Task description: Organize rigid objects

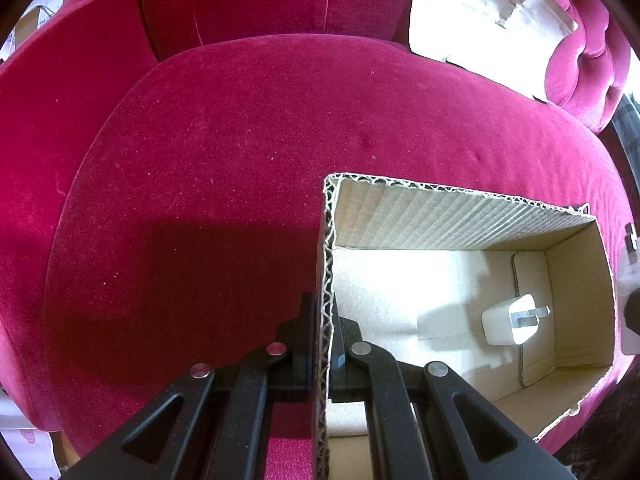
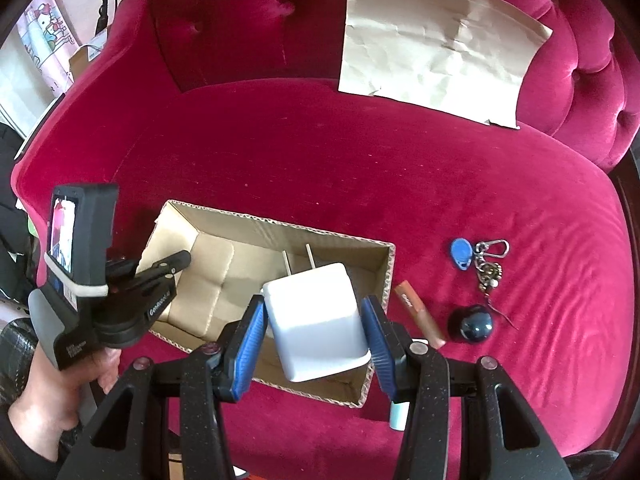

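Observation:
An open cardboard box [image 1: 460, 192] stands on a red velvet sofa seat [image 1: 220, 160]. My left gripper [image 1: 323, 308] is shut on the box's side wall, one finger outside and one inside. In the right wrist view the same box [image 2: 280, 228] shows with the left gripper [image 2: 176, 260] clamped at its left end. My right gripper [image 2: 314, 304] hangs over the box's right end, and its blue pads press both sides of a white charger [image 2: 320, 320], prongs pointing away. In the left wrist view a white charger [image 1: 510, 322] shows inside the box near the far wall, with no fingers around it.
To the right of the box lie a brown tube [image 2: 420, 316], a blue key tag [image 2: 460, 254] on a keyring [image 2: 494, 250], a dark ball [image 2: 474, 326] and a small white-and-teal item [image 2: 400, 414]. Crumpled brown paper [image 2: 436, 40] leans on the backrest. A hand [image 2: 60, 380] holds the left gripper.

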Motion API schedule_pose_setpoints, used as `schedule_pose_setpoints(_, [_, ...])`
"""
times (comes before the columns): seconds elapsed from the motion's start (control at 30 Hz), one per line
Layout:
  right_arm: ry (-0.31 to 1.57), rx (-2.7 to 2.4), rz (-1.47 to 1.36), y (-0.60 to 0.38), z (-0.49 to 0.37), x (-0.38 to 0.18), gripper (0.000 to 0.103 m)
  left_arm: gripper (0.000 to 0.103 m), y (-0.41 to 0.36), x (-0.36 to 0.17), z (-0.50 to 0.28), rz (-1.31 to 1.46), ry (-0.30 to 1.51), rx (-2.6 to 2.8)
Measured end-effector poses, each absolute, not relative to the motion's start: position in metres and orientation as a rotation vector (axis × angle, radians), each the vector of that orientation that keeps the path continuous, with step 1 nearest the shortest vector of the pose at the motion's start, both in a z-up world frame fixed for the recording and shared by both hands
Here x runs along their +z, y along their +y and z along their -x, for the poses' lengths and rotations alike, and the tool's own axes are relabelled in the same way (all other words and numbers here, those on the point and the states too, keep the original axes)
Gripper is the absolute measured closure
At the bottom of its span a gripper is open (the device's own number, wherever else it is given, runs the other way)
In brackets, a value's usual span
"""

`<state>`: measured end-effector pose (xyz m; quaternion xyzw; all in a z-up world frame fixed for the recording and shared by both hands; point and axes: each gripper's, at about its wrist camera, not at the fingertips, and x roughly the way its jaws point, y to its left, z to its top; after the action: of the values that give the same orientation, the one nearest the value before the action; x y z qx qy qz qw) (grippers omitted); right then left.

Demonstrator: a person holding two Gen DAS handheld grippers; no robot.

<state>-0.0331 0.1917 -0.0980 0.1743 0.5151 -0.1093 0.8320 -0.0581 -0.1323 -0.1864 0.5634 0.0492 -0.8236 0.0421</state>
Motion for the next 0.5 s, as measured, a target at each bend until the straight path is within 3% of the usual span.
schedule_pose_setpoints(0.5, [1.125, -0.254, -0.375, 0.201, 0.007, -0.121, 0.051, 0.1, -0.131, -0.186, 0.056, -1.725, 0.151, -2.52])
